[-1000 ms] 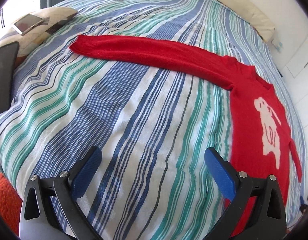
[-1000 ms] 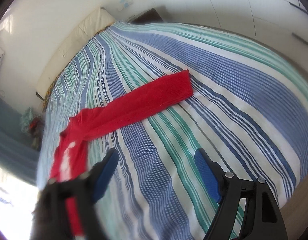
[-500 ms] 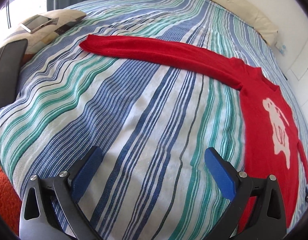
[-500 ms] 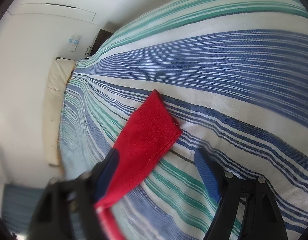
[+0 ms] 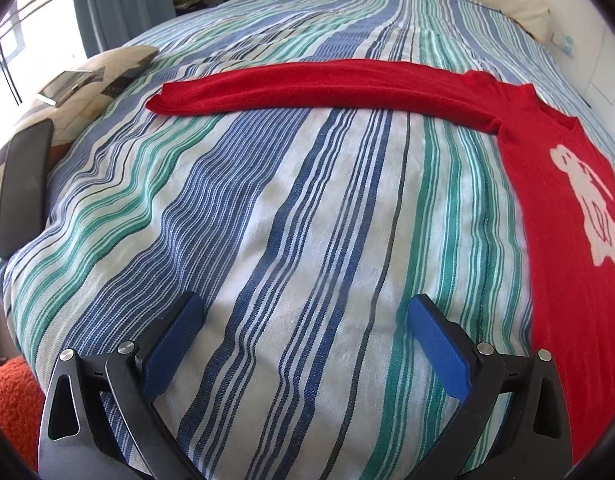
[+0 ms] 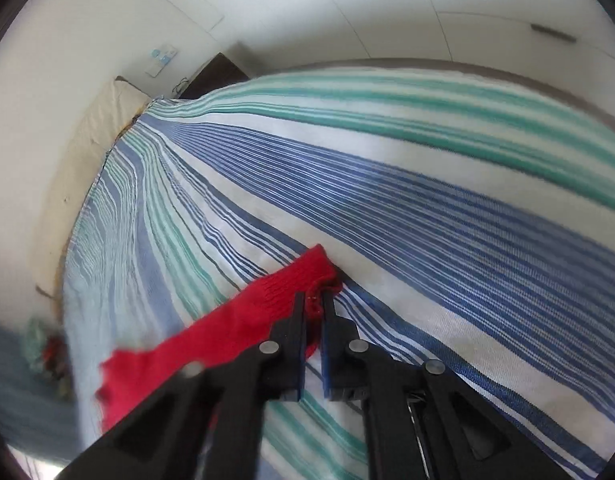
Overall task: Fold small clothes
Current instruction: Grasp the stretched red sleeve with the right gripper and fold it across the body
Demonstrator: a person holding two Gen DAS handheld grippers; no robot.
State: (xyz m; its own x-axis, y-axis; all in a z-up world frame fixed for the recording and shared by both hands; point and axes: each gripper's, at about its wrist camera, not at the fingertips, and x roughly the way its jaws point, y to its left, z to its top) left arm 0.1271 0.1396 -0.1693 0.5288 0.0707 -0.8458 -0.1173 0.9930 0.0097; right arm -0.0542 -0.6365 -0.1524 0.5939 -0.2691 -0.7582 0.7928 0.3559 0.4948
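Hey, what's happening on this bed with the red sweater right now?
A person with a gripper in each hand is folding a red sweater spread on the striped bedspread. The right gripper has just closed and pinches the cuff of one sleeve. The left gripper hangs open over bare bedspread, holding nothing; the other sleeve lies stretched out flat.

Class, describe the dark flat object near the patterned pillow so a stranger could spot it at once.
Start at the striped bed cover and follow it to its left edge, below the patterned pillow. The dark flat object lies there: long, black and plain, unlike the small pale slab on the pillow.
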